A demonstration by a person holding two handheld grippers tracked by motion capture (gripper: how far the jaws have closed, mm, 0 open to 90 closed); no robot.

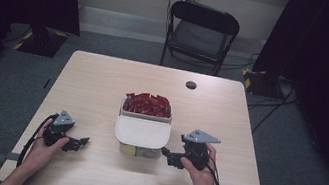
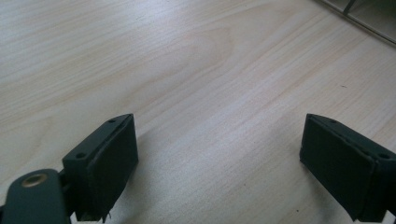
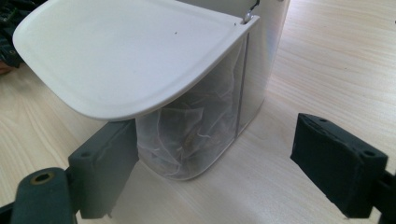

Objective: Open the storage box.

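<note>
A white box (image 1: 140,145) stands at the middle of the table (image 1: 103,82). Its back compartment holds several red packets (image 1: 148,104). Its white lid (image 1: 141,132) lies flipped out over the front compartment. In the right gripper view the lid (image 3: 126,56) overhangs a translucent wall with pale tea bags (image 3: 191,135) behind it. My right gripper (image 1: 167,155) rests on the table just right of the box, pointing at it, and this right gripper (image 3: 215,163) is open with nothing between its pads. My left gripper (image 1: 79,143) rests left of the box, and this left gripper (image 2: 219,163) is open over bare wood.
A black folding chair (image 1: 202,33) stands behind the table on the grey floor. A round cable hole (image 1: 191,85) sits near the table's far edge. Dark curtains hang at both sides. Bare wood lies around the box.
</note>
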